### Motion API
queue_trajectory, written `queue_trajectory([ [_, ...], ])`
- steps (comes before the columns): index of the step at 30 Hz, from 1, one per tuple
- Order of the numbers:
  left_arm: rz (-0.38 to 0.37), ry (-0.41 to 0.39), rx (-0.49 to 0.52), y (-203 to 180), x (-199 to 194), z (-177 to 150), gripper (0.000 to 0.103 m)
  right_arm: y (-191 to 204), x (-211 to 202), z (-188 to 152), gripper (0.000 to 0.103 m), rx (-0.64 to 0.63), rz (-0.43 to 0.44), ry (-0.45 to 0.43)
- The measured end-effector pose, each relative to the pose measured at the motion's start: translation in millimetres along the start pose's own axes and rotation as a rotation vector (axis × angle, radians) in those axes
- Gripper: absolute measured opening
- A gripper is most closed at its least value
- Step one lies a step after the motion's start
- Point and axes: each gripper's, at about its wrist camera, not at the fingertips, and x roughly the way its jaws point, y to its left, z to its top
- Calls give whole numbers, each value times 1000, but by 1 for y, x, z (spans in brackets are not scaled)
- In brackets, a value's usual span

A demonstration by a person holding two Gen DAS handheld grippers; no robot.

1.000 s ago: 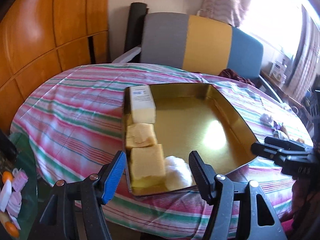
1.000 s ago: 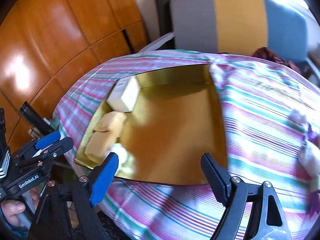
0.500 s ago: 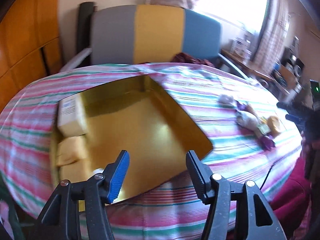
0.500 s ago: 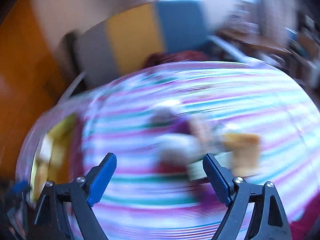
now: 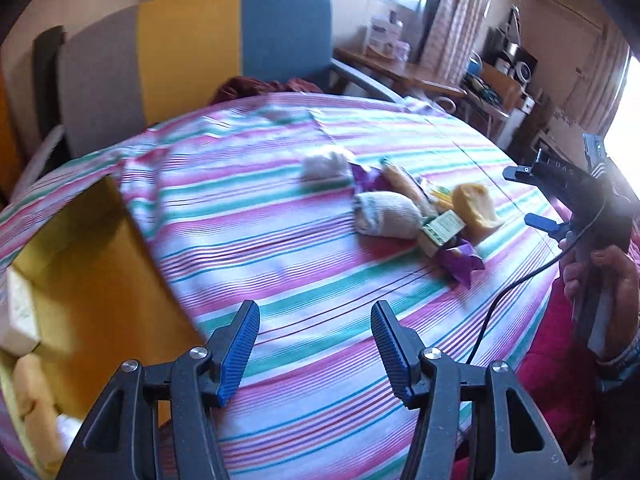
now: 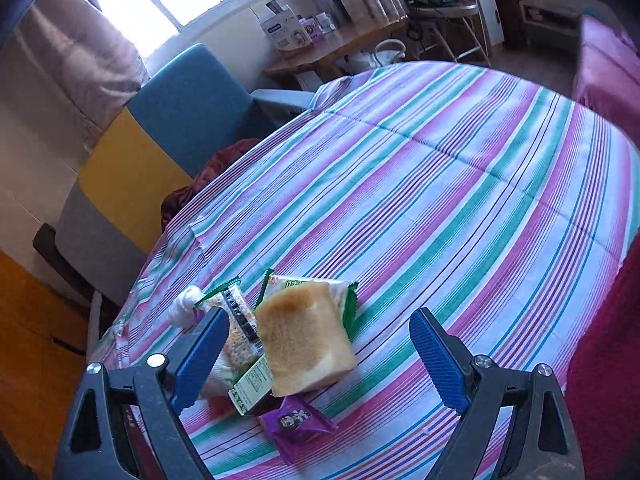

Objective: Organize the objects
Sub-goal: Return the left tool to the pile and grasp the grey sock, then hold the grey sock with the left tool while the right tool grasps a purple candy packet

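I am looking down my right gripper [image 6: 316,354]: its jaws are standing wide, released, with nothing clamped, and the blue pads are gripping nothing. Between them, nearer the left pad, the yellow sponge block [image 6: 302,340] is lying on the heap of small things, its pad not pressing it as far as I can see. Under and beside the sponge I am seeing a green-edged snack packet [image 6: 308,282], a small green and white carton [image 6: 252,384], a purple wrapper [image 6: 296,422] nearest me, and a white wad [image 6: 184,306] at the far left of the heap. All of it is resting on the striped tablecloth [image 6: 460,184].

My left gripper [image 5: 314,350] is hanging over bare cloth, jaws partly apart and empty. Further out in this view the same heap is sitting toward the right side of the table: the sponge [image 5: 476,210], a pale rolled sock-like bundle [image 5: 386,214] and the purple wrapper [image 5: 460,262]. At the left edge the gold tray [image 5: 100,264] is lying on the cloth, with a white box [image 5: 18,312] and yellow sponges [image 5: 30,384] lined along its left wall. At the right, a hand [image 5: 604,280] is holding the other gripper.
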Motion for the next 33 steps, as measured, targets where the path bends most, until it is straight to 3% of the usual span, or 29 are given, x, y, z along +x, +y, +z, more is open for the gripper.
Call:
queue_trajectory([
  [9,-99,72,-11,-31,57,42,76,3,8,-4,92,0,31,44],
  [13,-106,89,-45,-41,82,63,83,4,10,-4,93,-1,47,59],
  [19,-112,117,-84,-54,113,89,83,8,13,-5,93,-13,69,73],
  [24,-89,156,-56,-69,149,102,84,8,14,-4,93,-15,76,76],
  [26,-83,192,-64,-65,165,97,73,7,15,-4,93,-15,74,77],
  [28,-134,176,-103,-56,162,90,68,6,15,-4,93,-14,72,76],
  [33,-156,143,-119,-35,133,59,66,3,13,0,93,-14,73,62],
])
